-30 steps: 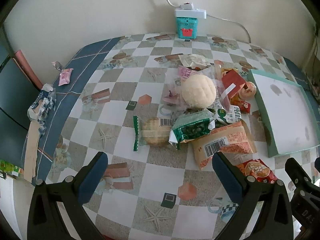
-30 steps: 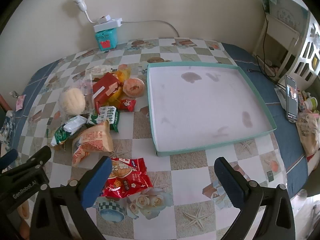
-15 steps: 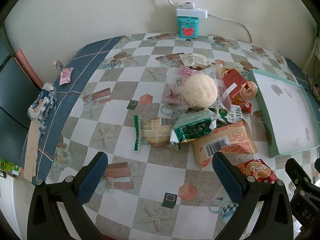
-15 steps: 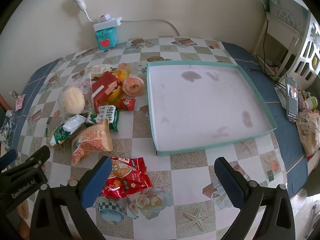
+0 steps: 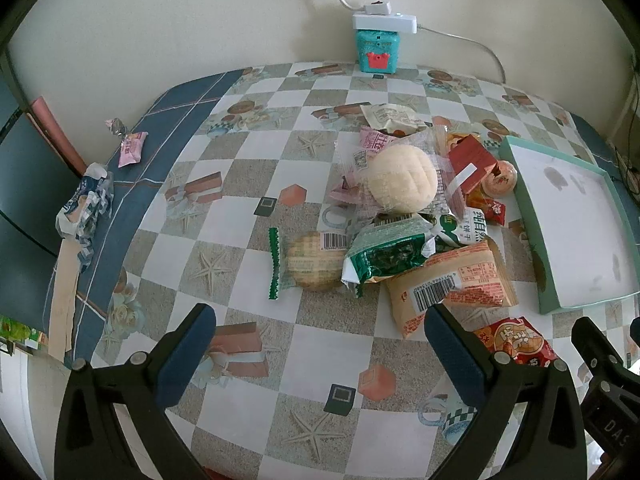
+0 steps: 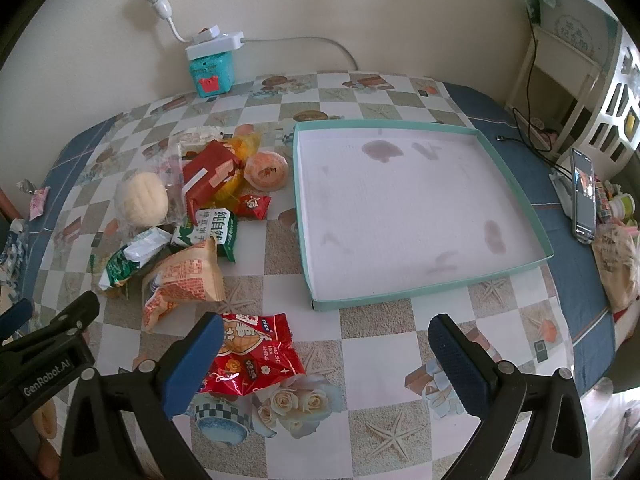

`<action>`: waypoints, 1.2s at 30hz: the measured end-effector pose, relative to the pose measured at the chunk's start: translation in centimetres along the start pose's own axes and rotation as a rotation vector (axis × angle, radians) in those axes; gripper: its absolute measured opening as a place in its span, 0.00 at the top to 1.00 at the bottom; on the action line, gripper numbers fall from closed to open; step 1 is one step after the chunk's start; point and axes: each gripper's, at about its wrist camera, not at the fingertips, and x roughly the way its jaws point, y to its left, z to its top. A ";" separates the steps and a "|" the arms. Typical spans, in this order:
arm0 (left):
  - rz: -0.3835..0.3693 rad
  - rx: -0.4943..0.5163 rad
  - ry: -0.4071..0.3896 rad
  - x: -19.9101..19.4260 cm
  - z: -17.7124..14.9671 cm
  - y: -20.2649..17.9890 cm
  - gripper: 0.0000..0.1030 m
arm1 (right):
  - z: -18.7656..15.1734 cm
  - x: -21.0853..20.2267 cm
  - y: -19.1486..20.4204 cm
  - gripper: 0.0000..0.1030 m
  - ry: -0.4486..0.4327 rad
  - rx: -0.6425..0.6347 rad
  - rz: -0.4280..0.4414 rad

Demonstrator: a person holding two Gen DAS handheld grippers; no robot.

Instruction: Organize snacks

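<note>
Snacks point(image 5: 404, 216) heaped mid-table, just left of teal tray point(image 6: 516, 184) near right edge. Left gripper point(image 5: 320, 344) spread wide, holding nothing. Right gripper point(image 6: 326, 350) likewise wide, above red packet point(image 6: 256, 356).

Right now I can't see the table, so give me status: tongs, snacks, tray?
Left tongs open, empty. Right tongs open, empty. Pile of wrapped snacks untouched beside teal-rimmed white tray. Tray bare.

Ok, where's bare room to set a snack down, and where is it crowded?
The teal tray is bare inside, only stained. The tablecloth is bare between the tray's near rim and the right tongs. It is crowded left of the tray, where the snack pile and the red packet lie.
</note>
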 end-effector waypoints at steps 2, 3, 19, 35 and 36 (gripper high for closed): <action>0.000 0.000 0.000 0.0 0.0 0.0 0.00 | -0.1 0.0 0.0 0.00 0.000 0.000 -0.001; 0.000 0.000 0.000 0.0 0.0 0.0 0.00 | 0.0 0.0 0.0 0.00 0.000 -0.001 -0.001; -0.002 -0.007 0.013 0.3 -0.2 0.2 0.00 | 0.0 0.1 0.1 0.00 0.001 -0.002 -0.004; -0.002 -0.008 0.018 0.4 -0.2 0.1 0.00 | 0.0 0.2 0.3 0.00 0.007 -0.012 -0.013; -0.002 -0.009 0.020 0.4 -0.2 0.0 0.00 | -0.1 0.2 0.3 0.00 0.008 -0.014 -0.013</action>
